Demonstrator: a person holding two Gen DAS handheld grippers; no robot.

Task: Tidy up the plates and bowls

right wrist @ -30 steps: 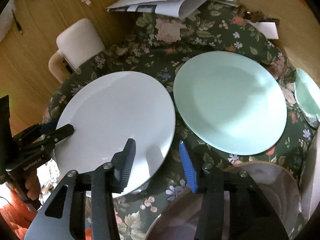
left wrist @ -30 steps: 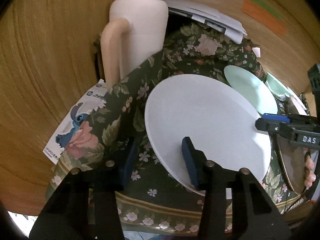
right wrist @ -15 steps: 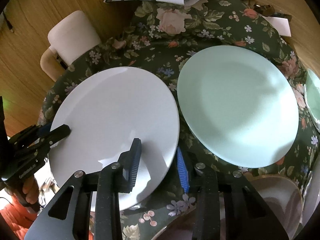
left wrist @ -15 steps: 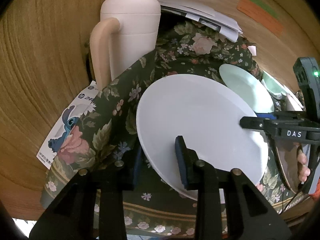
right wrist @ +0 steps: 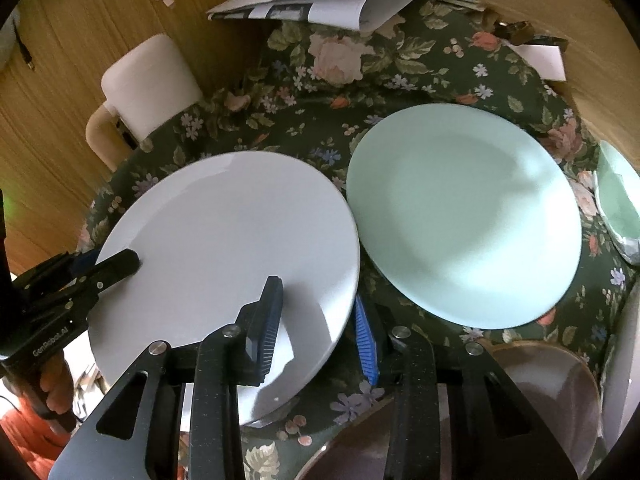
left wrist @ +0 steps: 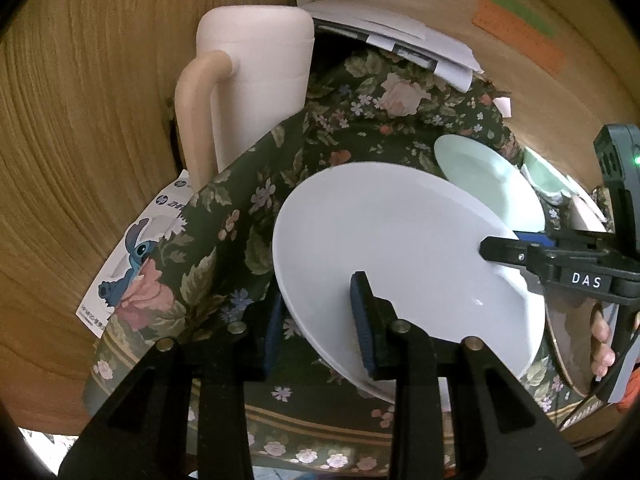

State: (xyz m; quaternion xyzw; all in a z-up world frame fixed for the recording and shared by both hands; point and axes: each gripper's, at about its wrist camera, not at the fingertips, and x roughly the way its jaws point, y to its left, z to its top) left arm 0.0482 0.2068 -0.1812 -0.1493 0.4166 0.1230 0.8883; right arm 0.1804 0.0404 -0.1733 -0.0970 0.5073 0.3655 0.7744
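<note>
At the far left, a cream jug [right wrist: 150, 80] was seen standing at the edge of the floral cloth [right wrist: 320, 92] that covered the tabletop. The left hand-held gripper [left wrist: 318, 312] was clamped on the near left rim of the white plate [right wrist: 224, 256], one pad over the rim and one beneath it. The plate was held tilted, lifted off the cloth. The right hand-held gripper [right wrist: 318, 326] was closed on the plate's right rim in the same manner; both had just been narrowed onto it. Just beside the white plate, to its right, a pale green plate [right wrist: 464, 216] was lying flat on the cloth. A brown-rimmed dish [right wrist: 556, 384] was partly visible below it.
</note>
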